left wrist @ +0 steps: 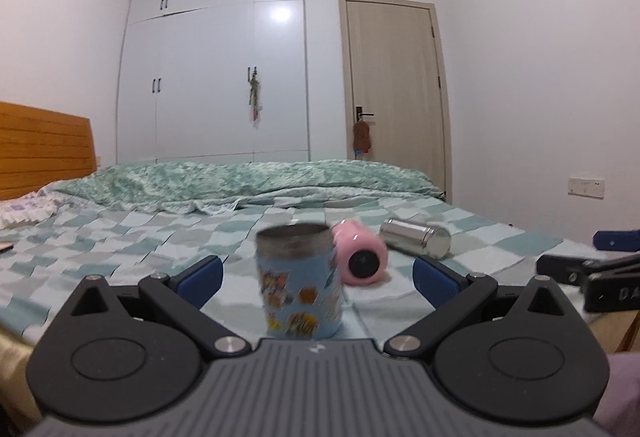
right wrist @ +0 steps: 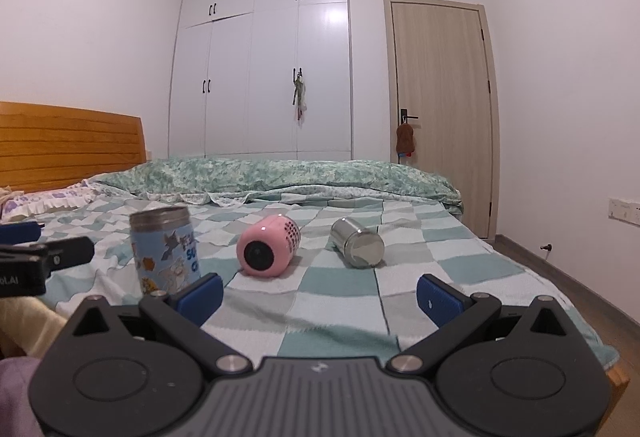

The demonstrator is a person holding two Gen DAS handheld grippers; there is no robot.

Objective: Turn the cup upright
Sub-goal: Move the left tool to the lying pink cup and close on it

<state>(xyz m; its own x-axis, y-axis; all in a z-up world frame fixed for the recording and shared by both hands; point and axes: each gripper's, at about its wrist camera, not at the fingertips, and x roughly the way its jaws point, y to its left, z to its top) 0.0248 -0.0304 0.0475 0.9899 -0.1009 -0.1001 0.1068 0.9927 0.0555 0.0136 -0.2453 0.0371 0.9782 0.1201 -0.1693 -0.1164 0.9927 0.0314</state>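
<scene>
A blue cartoon-print cup (left wrist: 298, 281) stands upright on the checked bed sheet, between the wide-open fingers of my left gripper (left wrist: 318, 277) without touching them. It also shows in the right wrist view (right wrist: 164, 249). A pink cup (left wrist: 362, 257) lies on its side just behind and to its right, base toward me; it shows in the right wrist view (right wrist: 268, 245) too. A steel cup (left wrist: 416, 237) lies on its side further right, also in the right wrist view (right wrist: 357, 248). My right gripper (right wrist: 320, 295) is open and empty, low over the sheet, in front of the pink and steel cups.
The bed (right wrist: 340, 309) has a bunched green quilt (right wrist: 280, 173) at the back and a wooden headboard (right wrist: 68, 145) at left. The bed's right edge drops to the floor (right wrist: 560, 277). A white wardrobe (right wrist: 260, 69) and a door (right wrist: 440, 97) stand behind.
</scene>
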